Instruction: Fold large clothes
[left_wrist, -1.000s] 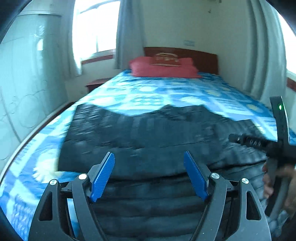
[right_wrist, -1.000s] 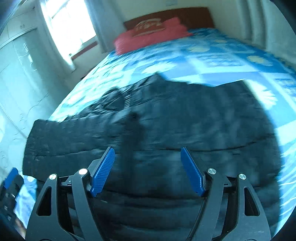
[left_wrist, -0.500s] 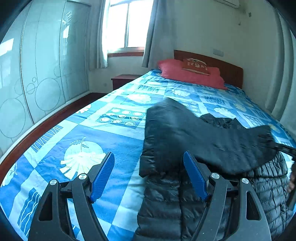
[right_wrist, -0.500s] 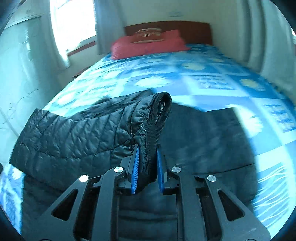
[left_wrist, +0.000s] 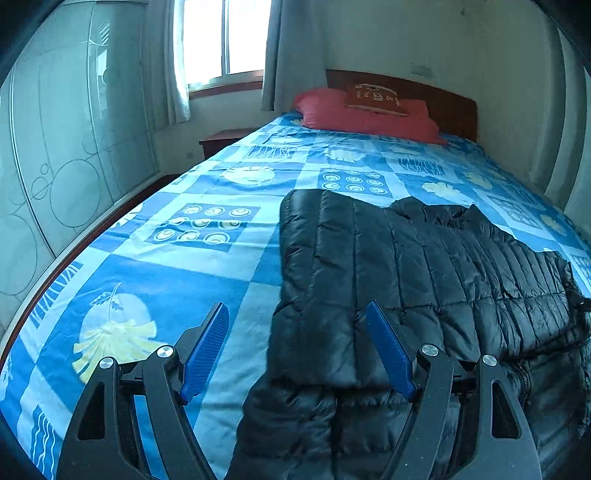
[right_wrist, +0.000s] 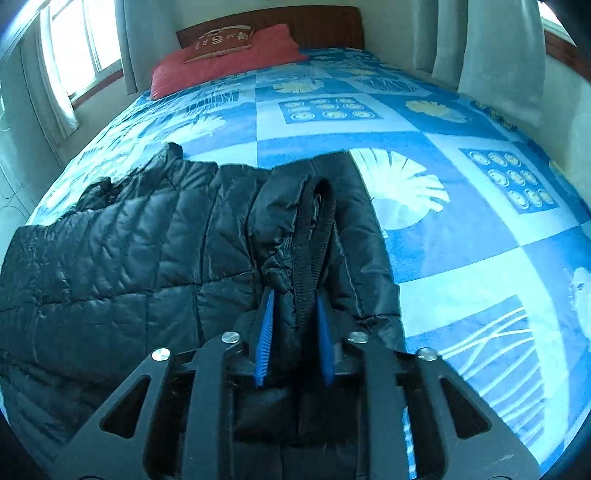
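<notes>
Black jacket (left_wrist: 424, 266) lies on the bed (left_wrist: 207, 251). Right gripper (right_wrist: 295, 332) fingers opening around its cuff (right_wrist: 314, 236); left gripper (left_wrist: 295, 350) fingers apart, empty. Risk: the puffy sleeve may spring open once released.

Blue patterned bedspread (left_wrist: 207, 273); red pillow (left_wrist: 369, 116) by headboard (left_wrist: 450, 107); nightstand (left_wrist: 221, 142), probably.

1 black quilted jacket (left_wrist: 424, 266) is lying on 1 bed (left_wrist: 229, 258), which is wearing 1 blue patterned sheet (right_wrist: 461, 229). 1 red pillow (left_wrist: 369, 114) is sitting at the head, with 1 smaller brown cushion (left_wrist: 373, 98) lying on top of it. 2 grippers are showing, the left gripper (left_wrist: 295, 350) and the right gripper (right_wrist: 295, 332), each carrying 2 blue pads. 1 wooden headboard (left_wrist: 443, 99) and 1 nightstand (left_wrist: 221, 140) are standing by, and 2 windows are letting in light, 1 in each view.
</notes>
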